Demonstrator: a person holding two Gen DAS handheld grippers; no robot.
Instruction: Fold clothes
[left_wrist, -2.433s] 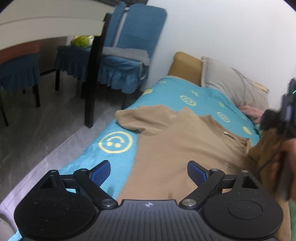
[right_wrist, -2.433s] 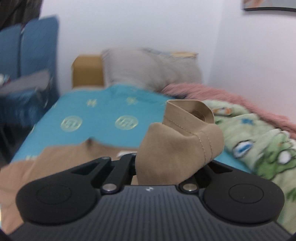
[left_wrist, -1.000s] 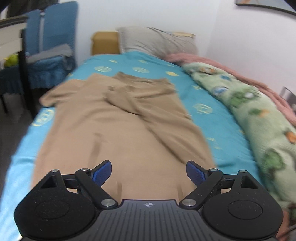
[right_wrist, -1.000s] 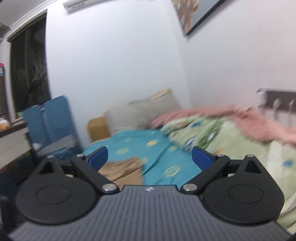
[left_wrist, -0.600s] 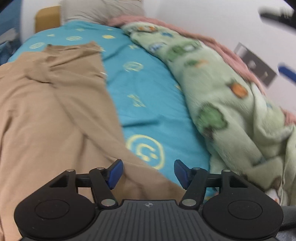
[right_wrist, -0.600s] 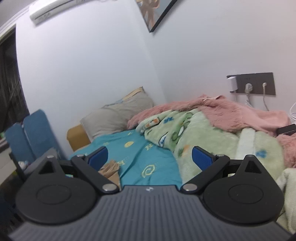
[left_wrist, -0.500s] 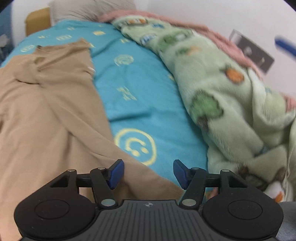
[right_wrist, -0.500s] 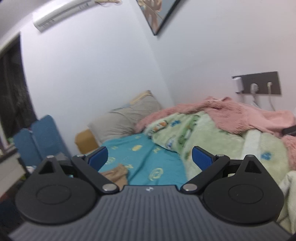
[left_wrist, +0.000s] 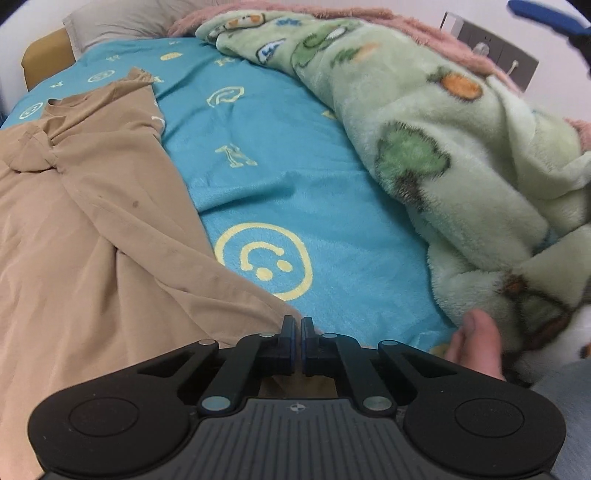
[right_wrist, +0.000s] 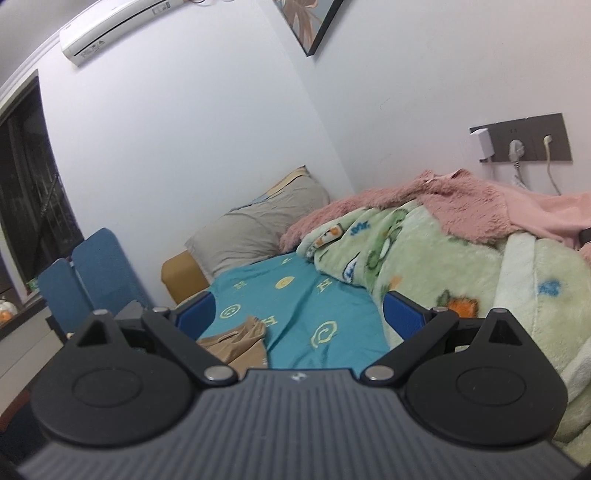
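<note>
A tan shirt (left_wrist: 92, 229) lies spread on the teal bedsheet (left_wrist: 280, 177), filling the left of the left wrist view; its collar end points to the pillow. My left gripper (left_wrist: 295, 326) is shut at the shirt's near right hem corner, with the fabric edge between the pads. In the right wrist view my right gripper (right_wrist: 297, 312) is open and empty, raised above the bed. Only the shirt's far end (right_wrist: 236, 341) shows there.
A green cartoon blanket (left_wrist: 461, 147) is heaped along the right side of the bed, with a pink fleece (right_wrist: 461, 210) behind it. A grey pillow (right_wrist: 258, 229) lies at the head. Blue chairs (right_wrist: 92, 280) stand left. A wall socket (right_wrist: 524, 138) is on the right.
My left gripper swung right along the shirt to its hem corner and closed from open to shut on it. My right gripper let go of the sleeve earlier and stays raised and open.
</note>
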